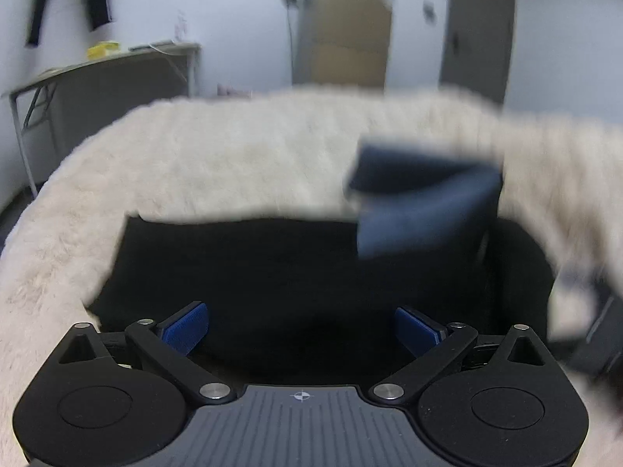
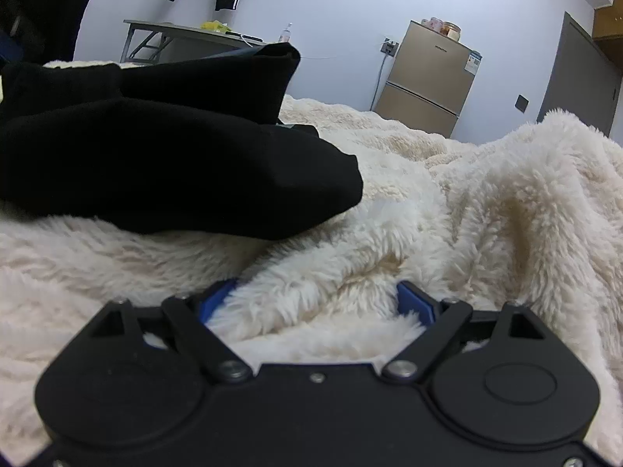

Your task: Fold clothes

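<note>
- no writing can be read anywhere; the gold fridge has a small nameplate on its upper door and a sticker at its top right corner, both too small to make out.
- the landmark is the black garment, a folded, stacked pile lying on a cream fleece blanket.
- from the right wrist camera, the pile fills the left half of the view; its rounded lower edge overhangs the fleece, and a second folded layer sits higher behind it.
- the right gripper sits low, just in front of and below the garment, its blue fingers spread wide and pressed into the fleece, holding nothing.
- to the right of the garment the blanket rises in loose bunched folds; beyond it is bare fleece up to the fridge and a grey door.
- behind the garment stands a grey folding table with yellow items and a bottle; dark clothes hang on the wall above.
- the left wrist view is motion-blurred. the left gripper hangs above the black garment, its blue fingers wide apart and empty.
- a folded dark blue item lies at the garment's far right edge; what it is cannot be told.
- bare blanket surrounds the garment's far and left sides.
</note>
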Demonstrator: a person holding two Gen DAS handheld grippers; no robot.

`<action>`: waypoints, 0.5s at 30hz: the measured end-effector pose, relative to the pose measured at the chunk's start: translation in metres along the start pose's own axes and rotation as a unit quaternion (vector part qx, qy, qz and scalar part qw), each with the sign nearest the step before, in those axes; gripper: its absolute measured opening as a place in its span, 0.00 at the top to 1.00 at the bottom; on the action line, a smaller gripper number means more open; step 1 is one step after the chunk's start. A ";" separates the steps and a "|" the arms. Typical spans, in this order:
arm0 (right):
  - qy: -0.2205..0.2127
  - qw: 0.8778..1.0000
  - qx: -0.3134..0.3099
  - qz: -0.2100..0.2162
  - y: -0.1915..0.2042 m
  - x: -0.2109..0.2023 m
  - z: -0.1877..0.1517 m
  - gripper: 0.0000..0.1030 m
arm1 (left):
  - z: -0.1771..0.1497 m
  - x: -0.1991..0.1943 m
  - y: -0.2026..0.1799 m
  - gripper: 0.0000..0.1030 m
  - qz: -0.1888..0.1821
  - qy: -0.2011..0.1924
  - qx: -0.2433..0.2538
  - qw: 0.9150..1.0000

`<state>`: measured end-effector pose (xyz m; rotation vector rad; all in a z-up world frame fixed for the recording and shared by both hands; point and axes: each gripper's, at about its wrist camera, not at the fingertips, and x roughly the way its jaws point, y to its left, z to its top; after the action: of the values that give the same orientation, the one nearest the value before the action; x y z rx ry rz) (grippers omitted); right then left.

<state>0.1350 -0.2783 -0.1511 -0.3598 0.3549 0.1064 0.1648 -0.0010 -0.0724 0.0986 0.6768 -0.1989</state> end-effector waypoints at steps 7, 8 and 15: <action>0.001 1.000 -0.009 -0.007 0.003 -0.002 0.000 0.16 | -0.008 -0.022 0.000 0.88 -0.038 -0.039 -0.011 0.998; 0.002 1.000 -0.011 -0.008 0.003 -0.002 0.000 0.16 | -0.006 -0.032 0.006 0.89 -0.048 -0.054 -0.023 0.997; -0.001 0.999 -0.033 -0.026 0.010 -0.006 -0.001 0.15 | -0.003 -0.105 0.082 0.94 -0.068 -0.177 -0.193 0.963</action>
<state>0.1278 -0.2699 -0.1532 -0.4342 0.3409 0.0674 0.1001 0.0957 -0.0066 -0.3534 0.3543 -0.2069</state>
